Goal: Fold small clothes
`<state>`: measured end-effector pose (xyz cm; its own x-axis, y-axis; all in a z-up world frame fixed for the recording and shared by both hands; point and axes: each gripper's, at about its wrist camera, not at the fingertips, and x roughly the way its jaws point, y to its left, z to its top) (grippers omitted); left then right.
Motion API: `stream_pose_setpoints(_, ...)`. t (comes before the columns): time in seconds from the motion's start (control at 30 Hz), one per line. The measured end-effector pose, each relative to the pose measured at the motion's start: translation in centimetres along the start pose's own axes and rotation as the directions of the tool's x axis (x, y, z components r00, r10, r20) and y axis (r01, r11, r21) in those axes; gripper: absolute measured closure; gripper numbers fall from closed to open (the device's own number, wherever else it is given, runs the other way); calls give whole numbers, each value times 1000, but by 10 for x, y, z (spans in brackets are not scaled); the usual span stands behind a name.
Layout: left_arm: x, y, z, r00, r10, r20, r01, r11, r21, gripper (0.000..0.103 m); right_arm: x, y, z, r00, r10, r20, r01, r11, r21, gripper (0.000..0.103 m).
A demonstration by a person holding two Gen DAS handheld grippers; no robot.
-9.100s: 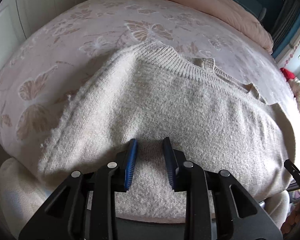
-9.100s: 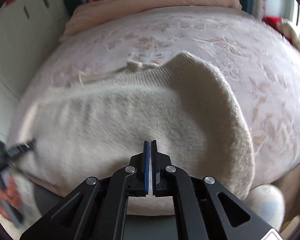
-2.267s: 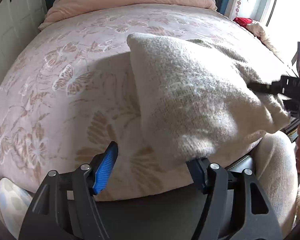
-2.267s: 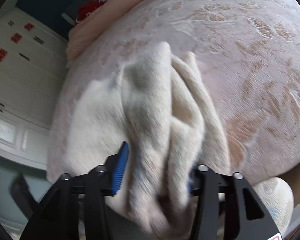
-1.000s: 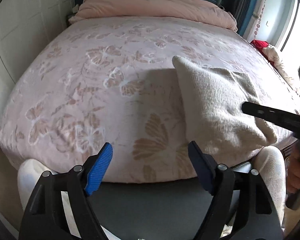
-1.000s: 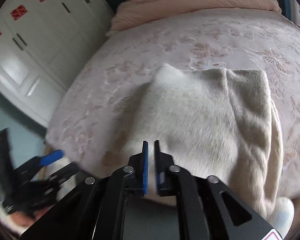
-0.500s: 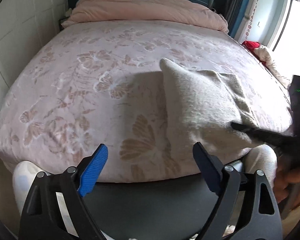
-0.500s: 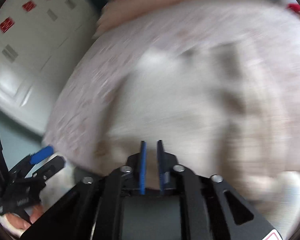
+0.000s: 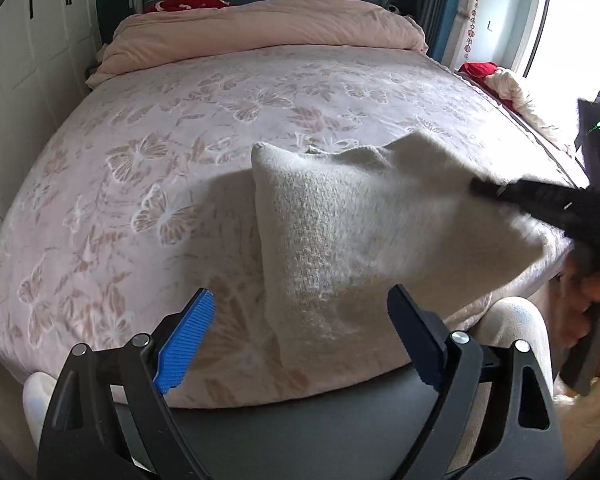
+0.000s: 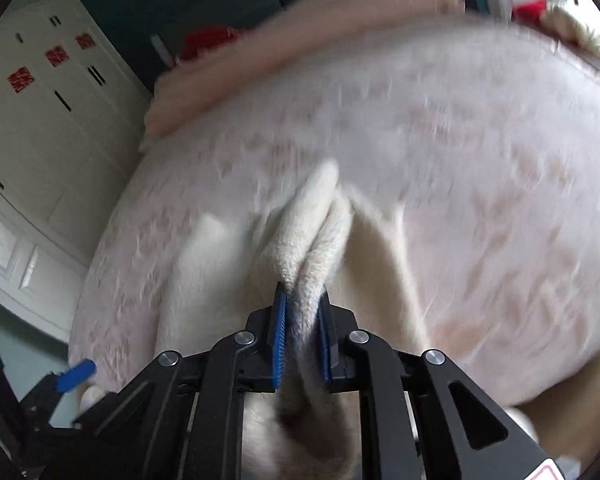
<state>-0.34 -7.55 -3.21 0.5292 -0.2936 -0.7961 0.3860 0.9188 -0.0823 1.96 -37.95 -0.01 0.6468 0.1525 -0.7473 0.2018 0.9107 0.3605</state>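
Right wrist view, right gripper (image 10: 302, 334) jaws clamped on sweater (image 10: 300, 240) fold, left gripper (image 9: 300, 336) jaws wide apart, empty

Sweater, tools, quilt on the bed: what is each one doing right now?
Sweater: folded into a bundle, one edge lifted off the bed.
Right tool: shut on the sweater's edge, having just been closing.
Left tool: open, holding nothing, having just been opening.
Pink quilt: bunched up at the head of the bed.
Bedspread: spread flat.
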Motion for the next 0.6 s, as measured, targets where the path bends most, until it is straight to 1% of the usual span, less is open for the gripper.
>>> stream_pose_setpoints(0.03, 4, -1, 1, 1000, -1, -5, 1, 1000, 0, 17, 5, -5, -1, 1000, -18, -10, 18, 1000, -1, 91)
stream_pose_setpoints(0.07, 10, -3, 2, 1000, -3, -15, 3, 1000, 3, 17, 24, -20, -6, 995, -76, -65, 75, 997, -11, 90)
stream_pose_setpoints(0.1, 18, -4, 3, 999, -6, -32, 6, 1000, 2, 17, 45, -28, -15, 982, -129, -136, 126, 991, -31, 89)
stream_pose_setpoints(0.13, 24, -6, 4, 999, -8, -47, 7, 1000, -2, 17, 67, -39, -26, 965, -161, -205, 157, 987, -37, 85)
stream_pose_setpoints(0.17, 31, -7, 4, 998, -9, -62, 9, 1000, -6, 17, 72, -43, -30, 971, -147, -187, 147, 989, -16, 83)
stream_pose_setpoints(0.2, 38, -9, 6, 997, -11, -82, 10, 1000, -8, 17, 63, -44, -28, 980, -119, -157, 122, 992, 11, 80)
stream_pose_setpoints(0.27, 46, -12, 9, 994, -11, -109, 8, 1000, -20, 17, 46, -39, -20, 988, -92, -127, 99, 994, 48, 71)
stream_pose_setpoints(0.3, 49, -14, 10, 992, -17, -121, 14, 999, -30, 17, 36, -38, -18, 990, -95, -106, 101, 993, 56, 62)
stream_pose_setpoints(0.33, 51, -15, 12, 991, -32, -126, 27, 999, -40, 17, 27, -37, -17, 992, -92, -85, 97, 994, 55, 50)
stream_pose_setpoints(0.4, 55, -18, 15, 991, -33, -133, 27, 999, -46, 16, 19, -35, -18, 993, -90, -73, 93, 994, 51, 36)
stream_pose_setpoints(0.47, 63, -21, 20, 988, -37, -153, 30, 998, -49, 13, 19, -33, -23, 991, -98, -89, 102, 994, 43, 33)
stream_pose_setpoints(0.53, 73, -24, 23, 982, -48, -183, 37, 998, -60, 13, 31, -41, -34, 985, -112, -131, 118, 992, 38, 32)
stream_pose_setpoints(0.57, 80, -24, 24, 978, -55, -199, 42, 997, -67, 13, 35, -37, -36, 983, -113, -145, 121, 992, 44, 32)
stream_pose_setpoints(0.6, 85, -24, 25, 975, -57, -214, 43, 997, -71, 13, 41, -40, -41, 982, -92, -162, 104, 993, 63, 30)
